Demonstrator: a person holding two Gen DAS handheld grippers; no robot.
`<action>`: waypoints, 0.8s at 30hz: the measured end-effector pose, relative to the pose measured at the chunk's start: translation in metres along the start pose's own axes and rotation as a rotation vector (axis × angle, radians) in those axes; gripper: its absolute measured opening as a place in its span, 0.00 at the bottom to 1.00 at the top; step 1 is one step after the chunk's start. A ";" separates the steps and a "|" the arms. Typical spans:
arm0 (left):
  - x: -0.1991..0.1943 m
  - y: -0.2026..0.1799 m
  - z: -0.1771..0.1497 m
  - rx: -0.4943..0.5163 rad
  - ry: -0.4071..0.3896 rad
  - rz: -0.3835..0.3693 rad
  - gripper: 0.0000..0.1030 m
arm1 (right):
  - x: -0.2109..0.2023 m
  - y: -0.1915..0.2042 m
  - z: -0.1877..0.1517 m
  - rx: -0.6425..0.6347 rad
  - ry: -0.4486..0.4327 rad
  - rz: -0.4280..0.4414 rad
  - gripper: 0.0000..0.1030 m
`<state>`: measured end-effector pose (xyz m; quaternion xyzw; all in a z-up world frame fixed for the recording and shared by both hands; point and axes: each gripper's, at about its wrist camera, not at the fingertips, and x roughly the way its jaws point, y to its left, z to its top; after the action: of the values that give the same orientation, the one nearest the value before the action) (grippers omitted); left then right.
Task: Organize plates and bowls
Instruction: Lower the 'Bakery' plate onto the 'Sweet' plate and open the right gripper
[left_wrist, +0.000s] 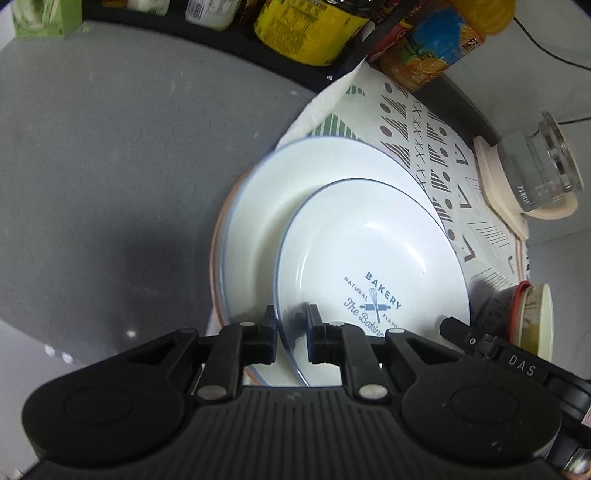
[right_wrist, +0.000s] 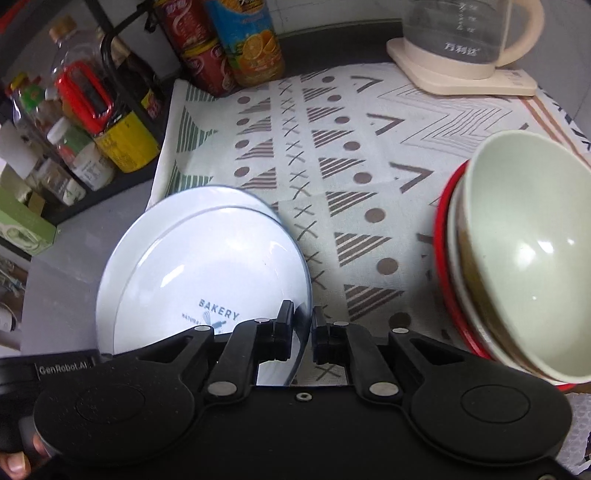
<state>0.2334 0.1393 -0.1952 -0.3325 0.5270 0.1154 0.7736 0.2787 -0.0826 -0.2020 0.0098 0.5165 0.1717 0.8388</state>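
While straddling the bakery plate (left_wrist: 369, 258), tilted over the larger plate (left_wrist: 266, 206), with left gripper (left_wrist: 291, 332) and right gripper (right_wrist: 303, 332) narrowed on opposite rims (firm pinch impossible to tell), could drop and chip it through uneven pull.

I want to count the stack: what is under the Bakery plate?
Under the Bakery plate lies a larger white plate, with a pink-rimmed plate's edge below. Anything further down is hidden.

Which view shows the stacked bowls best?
The right wrist view: the stacked bowls fill its right side, pale green bowl on top, red rim beneath, on the patterned cloth. The left wrist view shows only their side edge beyond the bakery plate.
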 end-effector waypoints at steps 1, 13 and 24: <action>-0.001 0.000 0.002 0.004 -0.002 0.008 0.12 | 0.002 0.001 -0.001 -0.006 0.004 0.001 0.10; -0.037 0.005 0.041 0.061 -0.109 0.072 0.43 | 0.017 0.006 0.002 -0.022 0.026 0.006 0.17; -0.002 0.003 0.040 0.018 -0.043 0.086 0.44 | 0.029 0.000 0.009 0.113 0.093 0.044 0.23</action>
<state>0.2607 0.1675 -0.1860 -0.2999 0.5249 0.1509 0.7821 0.2984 -0.0731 -0.2225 0.0604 0.5636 0.1610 0.8079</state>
